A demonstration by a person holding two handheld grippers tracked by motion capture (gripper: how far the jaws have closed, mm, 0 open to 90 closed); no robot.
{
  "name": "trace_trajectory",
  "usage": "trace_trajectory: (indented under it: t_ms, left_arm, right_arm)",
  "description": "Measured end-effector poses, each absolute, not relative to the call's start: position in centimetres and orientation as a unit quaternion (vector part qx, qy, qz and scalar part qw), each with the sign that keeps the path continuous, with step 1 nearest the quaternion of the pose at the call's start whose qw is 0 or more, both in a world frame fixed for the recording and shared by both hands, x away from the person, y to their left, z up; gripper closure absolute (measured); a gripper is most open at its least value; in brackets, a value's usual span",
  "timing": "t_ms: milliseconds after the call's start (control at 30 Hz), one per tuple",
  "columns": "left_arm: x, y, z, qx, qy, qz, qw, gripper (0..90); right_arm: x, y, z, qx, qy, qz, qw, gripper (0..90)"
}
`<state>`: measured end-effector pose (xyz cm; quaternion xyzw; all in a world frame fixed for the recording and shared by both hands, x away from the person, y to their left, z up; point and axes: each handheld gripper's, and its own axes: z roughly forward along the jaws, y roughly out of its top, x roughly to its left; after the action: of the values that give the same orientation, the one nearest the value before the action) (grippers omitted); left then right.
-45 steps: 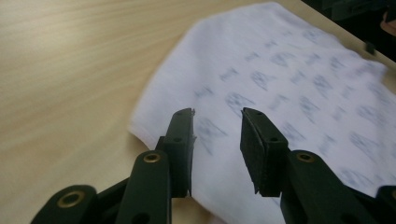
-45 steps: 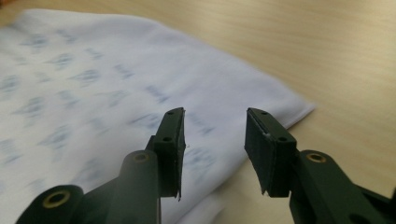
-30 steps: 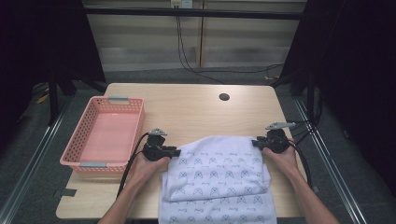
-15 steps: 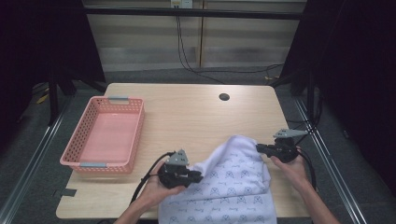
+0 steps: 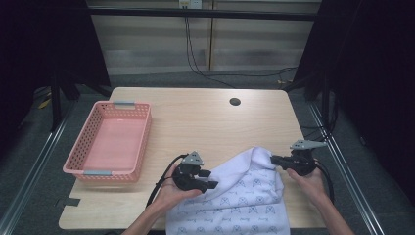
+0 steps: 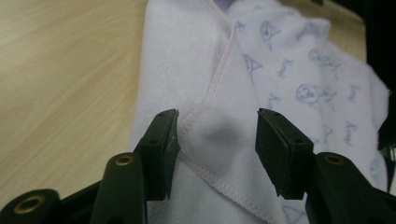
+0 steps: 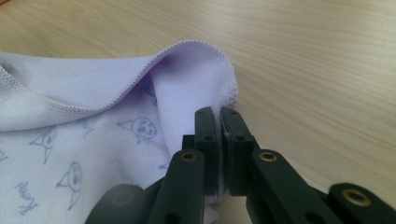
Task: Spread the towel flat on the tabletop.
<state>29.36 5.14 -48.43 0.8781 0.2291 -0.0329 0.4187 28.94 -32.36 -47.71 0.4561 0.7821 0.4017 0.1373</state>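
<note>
Now the left gripper stands with its jaws about half apart, having just been opening; in the left gripper view a folded corner of the cloth lies between the pads with neither pad pressing on it, though the left-hand pad sits right at the pink stitched hem. The right gripper has its jaws pinched together on the cloth's edge, and in the right gripper view a thin sliver of fabric shows squeezed between the pads. One cloth, white with small blue printed figures, lies at the table's 6 o'clock edge, spilling over it, its raised corner at about 4 o'clock held by the right gripper. One pink basket sits at 9 o'clock, well apart from the cloth. Two grippers, two hands, one cloth, one basket, one dark hole in the tabletop at about 1 o'clock.
</note>
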Motion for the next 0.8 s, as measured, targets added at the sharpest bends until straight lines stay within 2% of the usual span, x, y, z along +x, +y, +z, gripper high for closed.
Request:
trace_trajectory:
  t_ms: [33,67,100,133,167,367,500,800]
  left_arm:
    - [29.4,4.9,-48.8,0.884,0.228,-0.029,0.407,50.1]
    - [29.3,4.7,-49.0,0.889,0.225,-0.033,0.397,55.6]
    - [29.2,4.6,-49.2,0.891,0.22,-0.02,0.397,55.6]
    - [29.0,4.6,-49.1,0.893,0.213,-0.004,0.396,63.4]
    - [29.2,4.8,-49.1,0.888,0.207,-0.041,0.408,83.5]
    - [30.2,7.4,-47.1,0.853,0.242,-0.034,0.461,86.4]
    - [31.0,9.7,-44.7,0.826,0.26,-0.006,0.5,86.6]
    - [34.3,13.1,-39.4,0.8,0.288,0.077,0.521,86.7]
  right_arm:
    - [29.0,-32.5,-47.7,0.458,0.781,0.401,0.138,86.5]
    - [29.0,-32.7,-47.8,0.461,0.778,0.404,0.137,86.5]
    - [29.0,-32.7,-47.8,0.461,0.778,0.404,0.137,86.5]
    - [29.1,-32.7,-47.8,0.462,0.777,0.405,0.137,86.4]
    - [29.0,-32.7,-47.7,0.462,0.776,0.407,0.137,86.5]
    - [28.8,-33.2,-46.7,0.459,0.767,0.424,0.143,86.7]
    - [28.9,-33.8,-45.2,0.461,0.753,0.443,0.155,86.8]
    - [30.7,-33.2,-40.3,0.435,0.728,0.493,0.194,86.9]
